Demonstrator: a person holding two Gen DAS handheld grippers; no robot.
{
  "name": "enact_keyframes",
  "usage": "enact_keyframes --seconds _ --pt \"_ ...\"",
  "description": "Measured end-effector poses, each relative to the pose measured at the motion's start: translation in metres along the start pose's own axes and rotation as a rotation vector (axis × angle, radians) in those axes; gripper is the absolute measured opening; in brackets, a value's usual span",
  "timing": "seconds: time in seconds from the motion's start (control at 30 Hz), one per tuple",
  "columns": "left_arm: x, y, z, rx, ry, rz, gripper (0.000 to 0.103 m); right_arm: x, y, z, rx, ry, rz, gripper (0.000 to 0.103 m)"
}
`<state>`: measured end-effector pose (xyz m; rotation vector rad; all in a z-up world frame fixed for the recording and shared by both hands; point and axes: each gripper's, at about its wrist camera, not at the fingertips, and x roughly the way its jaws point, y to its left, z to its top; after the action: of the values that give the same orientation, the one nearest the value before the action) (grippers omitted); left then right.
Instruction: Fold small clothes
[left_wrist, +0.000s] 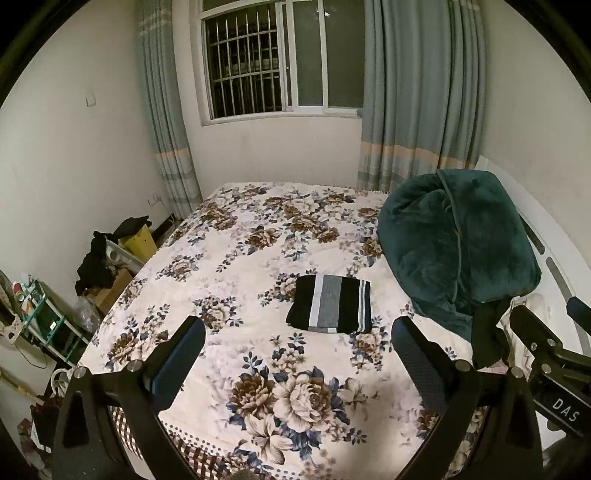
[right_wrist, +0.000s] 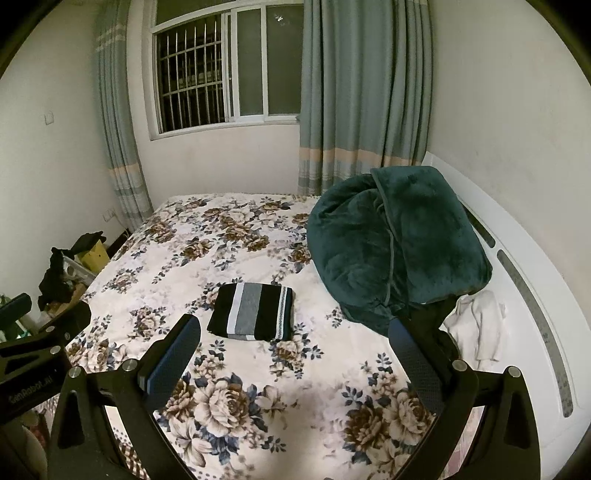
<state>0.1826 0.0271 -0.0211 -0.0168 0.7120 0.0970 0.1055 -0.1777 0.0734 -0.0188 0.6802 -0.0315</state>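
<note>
Lying flat on the floral bedspread (left_wrist: 229, 258), a soft striped cloth (left_wrist: 330, 308) folded into a rectangle sits ahead of the left gripper (left_wrist: 298, 365), whose jaws stand apart and empty; a plush green blanket (left_wrist: 454, 251) bulks to its right. From the right wrist, the cloth (right_wrist: 252, 312) lies ahead and slightly left of the right gripper (right_wrist: 295, 363), jaws likewise spread, with the blanket (right_wrist: 391, 240) and a crumpled white rag (right_wrist: 476, 325) toward the right.

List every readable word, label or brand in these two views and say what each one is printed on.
"DAS" – white letters on the right gripper body, seen at the edge of the left wrist view.
"GenRobot.AI" – faint, blurred print on the left gripper body, seen in the right wrist view; reading uncertain.
Items on the shelf beside the bed: too small to read.
</note>
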Motion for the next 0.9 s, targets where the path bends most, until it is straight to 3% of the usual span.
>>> enact_keyframes --seconds 0.9 --pt "-0.011 0.005 -0.005 -0.018 -0.004 0.038 0.103 0.000 0.012 0.005 -0.010 -0.009 0.029 0.103"
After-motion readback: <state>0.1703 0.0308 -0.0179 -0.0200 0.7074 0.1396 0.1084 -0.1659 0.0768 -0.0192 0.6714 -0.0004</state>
